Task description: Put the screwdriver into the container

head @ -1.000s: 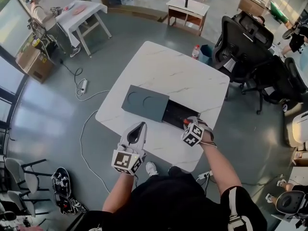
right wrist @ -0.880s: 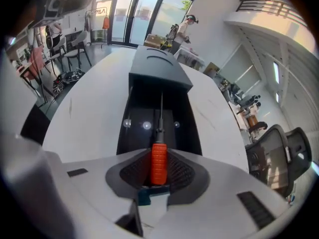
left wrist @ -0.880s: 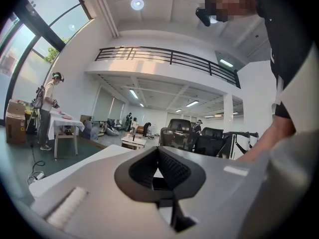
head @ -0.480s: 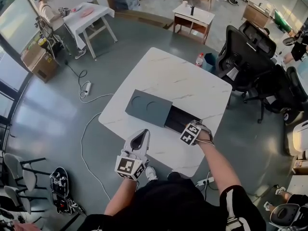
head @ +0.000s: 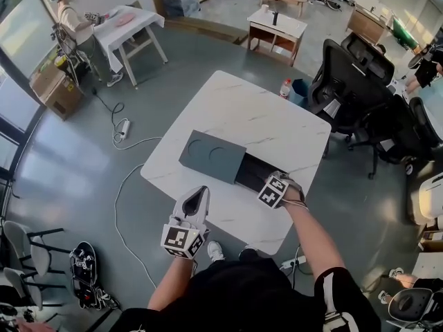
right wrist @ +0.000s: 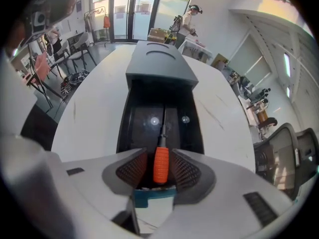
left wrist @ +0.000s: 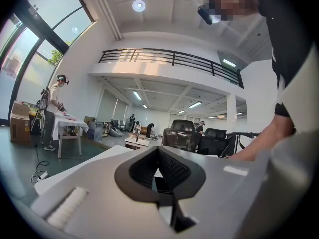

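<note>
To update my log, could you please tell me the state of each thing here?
Container: open, lid slid partly back.
Screwdriver: handle between the right jaws, shaft pointing into the container.
Right hand-held gripper: open, small gaps beside the handle.
Left hand-held gripper: shut, empty.

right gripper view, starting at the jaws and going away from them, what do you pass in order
screwdriver handle → shaft → container lid → person
</note>
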Available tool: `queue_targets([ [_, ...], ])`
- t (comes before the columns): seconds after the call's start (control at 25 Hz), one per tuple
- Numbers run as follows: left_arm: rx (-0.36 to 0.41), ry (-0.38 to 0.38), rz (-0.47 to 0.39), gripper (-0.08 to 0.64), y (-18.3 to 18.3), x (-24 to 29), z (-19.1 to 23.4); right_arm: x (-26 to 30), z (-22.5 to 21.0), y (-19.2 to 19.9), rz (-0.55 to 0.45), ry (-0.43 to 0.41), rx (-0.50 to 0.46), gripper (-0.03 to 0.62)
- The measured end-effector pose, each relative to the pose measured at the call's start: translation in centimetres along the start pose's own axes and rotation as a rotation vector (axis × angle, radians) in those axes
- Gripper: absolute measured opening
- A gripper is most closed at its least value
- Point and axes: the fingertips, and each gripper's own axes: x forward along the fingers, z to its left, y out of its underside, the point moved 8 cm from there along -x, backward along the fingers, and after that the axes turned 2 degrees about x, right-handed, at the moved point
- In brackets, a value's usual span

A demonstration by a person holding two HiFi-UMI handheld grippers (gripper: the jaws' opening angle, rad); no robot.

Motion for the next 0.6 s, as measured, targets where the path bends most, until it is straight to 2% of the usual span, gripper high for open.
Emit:
queue_targets([
  [0.16, 0.002, 0.008, -0.008, 0.011, -0.3, 0.1, 0.0, -3.8, -0.2, -0.5, -0.093, 0.064, 0.033, 0.16],
  [0.24, 0.005, 0.016, -0.009, 0.011, -0.4, 0.1, 0.0, -6.8, -0.3, -0.9, -0.183, 0.135, 0.068, 0.158],
  [0.36, 0.027, 0.032, -0.002, 0.011, -0.8, -0.1, 0.0, -11.8, -0.1, -2.1, -0.399, 0.28, 0.152, 0.113],
  [0.44, 0.034, 0.054, -0.005, 0.011, -1.1, 0.2, -0.5, -15.2, 0.1, -2.1, -0.546, 0.336, 0.241, 0.075],
  [0.6, 0.032, 0.068, -0.025, 0.011, -1.8, 0.4, -1.4, -21.3, 1.1, -1.1, -0.913, 0.276, 0.542, 0.021],
])
